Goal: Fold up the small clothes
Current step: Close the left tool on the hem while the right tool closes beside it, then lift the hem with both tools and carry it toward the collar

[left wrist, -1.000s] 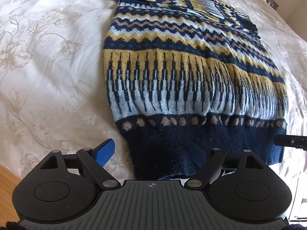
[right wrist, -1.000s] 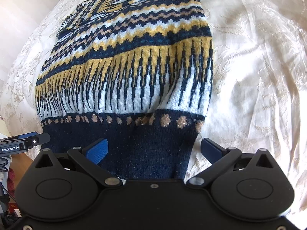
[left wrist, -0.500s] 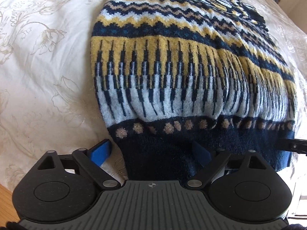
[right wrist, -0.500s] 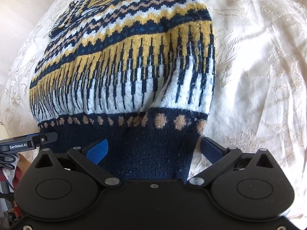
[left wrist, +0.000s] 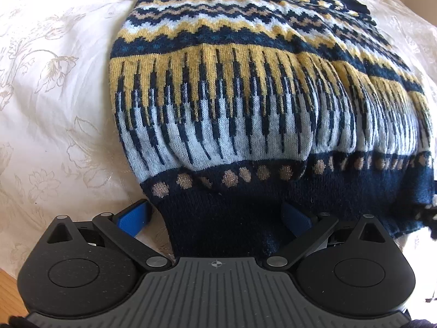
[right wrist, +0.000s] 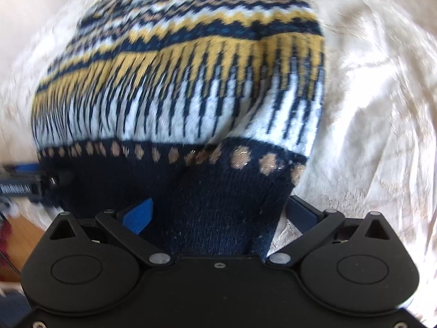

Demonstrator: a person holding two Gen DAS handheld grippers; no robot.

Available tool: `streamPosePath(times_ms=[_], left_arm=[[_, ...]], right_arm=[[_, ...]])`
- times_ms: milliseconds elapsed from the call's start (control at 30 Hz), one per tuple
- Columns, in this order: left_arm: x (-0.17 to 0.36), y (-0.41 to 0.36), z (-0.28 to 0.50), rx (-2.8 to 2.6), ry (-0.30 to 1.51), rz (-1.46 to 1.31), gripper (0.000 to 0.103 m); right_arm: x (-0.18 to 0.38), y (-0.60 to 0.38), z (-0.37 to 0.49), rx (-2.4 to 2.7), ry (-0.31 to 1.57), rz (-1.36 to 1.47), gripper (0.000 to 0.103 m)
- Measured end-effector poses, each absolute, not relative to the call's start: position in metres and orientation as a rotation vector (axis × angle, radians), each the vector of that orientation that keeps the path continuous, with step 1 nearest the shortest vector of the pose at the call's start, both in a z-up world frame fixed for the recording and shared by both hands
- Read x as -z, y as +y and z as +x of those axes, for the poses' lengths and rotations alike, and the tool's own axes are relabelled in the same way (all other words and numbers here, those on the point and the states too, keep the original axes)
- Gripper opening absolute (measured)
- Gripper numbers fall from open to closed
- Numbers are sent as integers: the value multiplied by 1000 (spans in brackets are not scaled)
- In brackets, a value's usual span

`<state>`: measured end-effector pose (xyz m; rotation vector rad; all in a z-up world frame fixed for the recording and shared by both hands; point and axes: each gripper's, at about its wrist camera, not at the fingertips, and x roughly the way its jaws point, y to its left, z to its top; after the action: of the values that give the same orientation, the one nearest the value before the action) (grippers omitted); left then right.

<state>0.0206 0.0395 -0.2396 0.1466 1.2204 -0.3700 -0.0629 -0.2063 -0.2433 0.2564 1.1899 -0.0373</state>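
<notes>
A knitted sweater (left wrist: 245,95) patterned in navy, yellow and pale blue lies flat on a cream bedspread (left wrist: 54,95), its dark navy hem nearest me. My left gripper (left wrist: 214,207) points steeply down over the hem's left corner. Its jaws are opening, and the blue pads (left wrist: 133,218) stand wide apart on either side of the cloth without pressing it. In the blurred right wrist view, my right gripper (right wrist: 220,202) straddles the right corner of the sweater (right wrist: 177,95), its blue pads (right wrist: 138,216) also spread wide and not pinching.
The bedspread (right wrist: 368,109) stretches out on both sides of the sweater. Wooden floor (left wrist: 8,287) shows below the bed's near edge. The right gripper's tip (left wrist: 428,213) shows at the hem's far corner in the left wrist view.
Both grippers have sunk toward the hem, so the sweater looms larger. The left jaws have spread a little wider. The right wrist view has become blurred.
</notes>
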Motion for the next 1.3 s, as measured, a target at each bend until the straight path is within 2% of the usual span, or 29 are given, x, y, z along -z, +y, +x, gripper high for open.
streamPosePath(times_ms=[67, 167, 233, 267, 333, 467, 500, 533, 633, 967, 1300], left_arm=[[236, 42, 26, 369, 1235, 124, 99], [229, 54, 27, 353, 1222, 107, 77], [225, 58, 28, 347, 1214, 98, 56], [223, 62, 28, 345, 1213, 88, 51], [219, 68, 27, 344, 1220, 61, 34], [213, 75, 26, 357, 1241, 13, 18], [211, 76, 25, 364, 1246, 1, 10], [209, 77, 21, 368, 1248, -12, 6], [200, 86, 19, 378, 1230, -72, 6], [130, 105, 43, 360, 1065, -295, 5], [82, 96, 115, 367, 894, -373, 5]], right_arm=[[243, -204, -58, 37, 1221, 231, 103], [241, -214, -54, 44, 1231, 312, 103], [239, -221, -54, 39, 1235, 344, 98], [238, -224, -54, 39, 1236, 343, 96], [235, -229, -57, 27, 1233, 349, 77], [228, -240, -62, -6, 1233, 427, 52], [227, -241, -64, -18, 1231, 448, 39], [225, -243, -65, -32, 1226, 475, 28], [216, -245, -80, -54, 1198, 542, 25], [153, -256, -75, -100, 1021, 590, 24], [105, -280, -7, -50, 828, 643, 24]])
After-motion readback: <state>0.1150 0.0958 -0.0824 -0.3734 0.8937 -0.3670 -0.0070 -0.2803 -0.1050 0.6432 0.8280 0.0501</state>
